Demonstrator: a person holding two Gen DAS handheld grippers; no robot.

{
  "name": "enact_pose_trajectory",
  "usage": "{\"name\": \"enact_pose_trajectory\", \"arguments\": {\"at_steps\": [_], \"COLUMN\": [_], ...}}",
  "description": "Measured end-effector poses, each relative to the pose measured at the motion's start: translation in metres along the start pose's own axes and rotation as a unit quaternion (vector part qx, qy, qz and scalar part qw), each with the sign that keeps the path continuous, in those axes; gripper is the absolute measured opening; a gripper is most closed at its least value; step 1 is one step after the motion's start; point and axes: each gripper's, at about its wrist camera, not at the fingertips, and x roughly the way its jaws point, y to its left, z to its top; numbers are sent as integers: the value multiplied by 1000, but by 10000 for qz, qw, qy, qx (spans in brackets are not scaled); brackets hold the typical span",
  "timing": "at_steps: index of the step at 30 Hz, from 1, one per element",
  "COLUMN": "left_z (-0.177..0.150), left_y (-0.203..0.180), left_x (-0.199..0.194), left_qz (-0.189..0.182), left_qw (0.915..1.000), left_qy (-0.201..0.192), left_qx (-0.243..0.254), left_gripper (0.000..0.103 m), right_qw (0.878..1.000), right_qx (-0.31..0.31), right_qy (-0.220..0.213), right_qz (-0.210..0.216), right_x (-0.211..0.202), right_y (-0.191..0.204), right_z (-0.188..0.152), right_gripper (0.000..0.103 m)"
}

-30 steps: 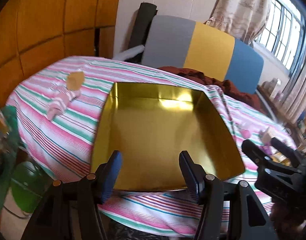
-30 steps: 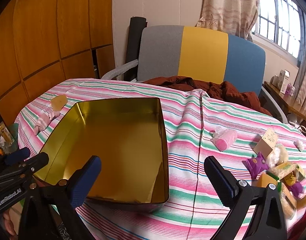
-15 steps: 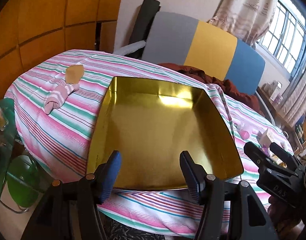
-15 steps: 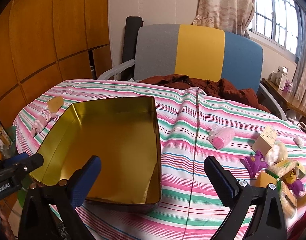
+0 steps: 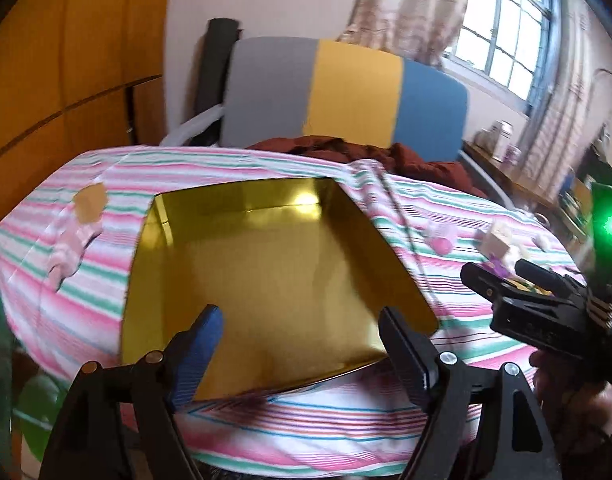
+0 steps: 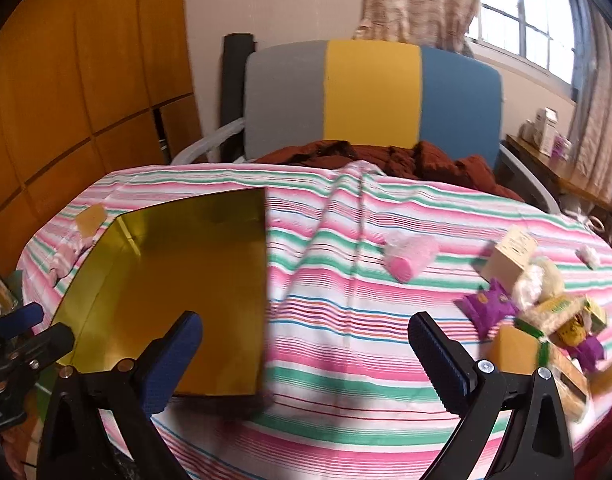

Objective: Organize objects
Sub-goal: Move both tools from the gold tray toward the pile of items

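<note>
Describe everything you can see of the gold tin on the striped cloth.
The gold tin is a shallow, square-cornered open tray of shiny, mirror-like metal with low upright walls. It is empty and lies flat on the striped tablecloth, near the table's left front edge. Window light glints off its far wall. Neither gripper touches it; nothing else does either.

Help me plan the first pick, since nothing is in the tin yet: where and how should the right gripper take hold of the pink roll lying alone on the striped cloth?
Grip the pink roll across its round middle, descending from above with the right gripper, which is open. It lies on its side, apart from the snack pile, so both flanks are free for the fingers; its flat end faces the camera.
</note>
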Motion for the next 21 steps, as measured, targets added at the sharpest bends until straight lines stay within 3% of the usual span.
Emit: {"name": "enact_pose_trajectory", "arguments": {"at_steps": [11, 17, 21], "left_z": [14, 31, 50], "left_y": [-56, -102, -137], "left_x": [34, 46, 56], "left_qz": [-522, -865, -1169], "left_qw": [9957, 9903, 9842], "left_qy": [589, 626, 587], "left_qx": [484, 891, 1194], "left_gripper": [82, 82, 82], "right_qw": [9934, 9786, 9614], "right_qx": [850, 1650, 2390], "right_qy": [51, 102, 96], "right_qz": [-768, -1227, -1361], "right_x": [-13, -30, -42], "right_y": [-111, -199, -256], "right_z": [3, 5, 6], "right_gripper": [103, 103, 103]}}
